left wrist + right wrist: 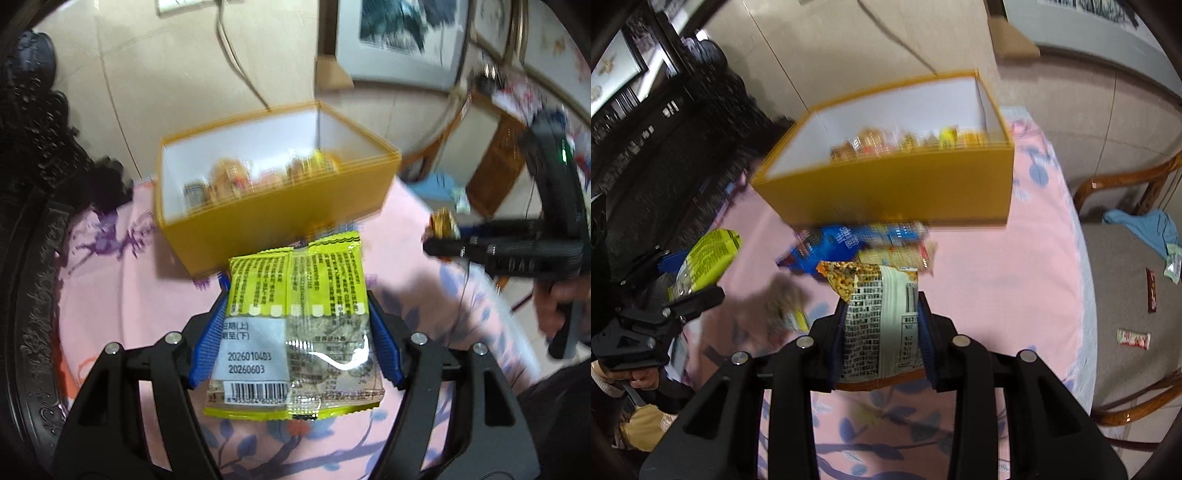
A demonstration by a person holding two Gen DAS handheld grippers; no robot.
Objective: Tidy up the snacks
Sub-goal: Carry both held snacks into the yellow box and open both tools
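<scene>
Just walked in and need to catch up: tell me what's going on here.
A person is sorting snacks with a handheld gripper in each hand. The left gripper is clamped on a yellow-green snack packet; the right gripper is clamped on an orange peanut packet. Both are held above the pink tablecloth, facing the yellow box, which already holds several snacks. A blue packet and others lie in front of it.
</scene>
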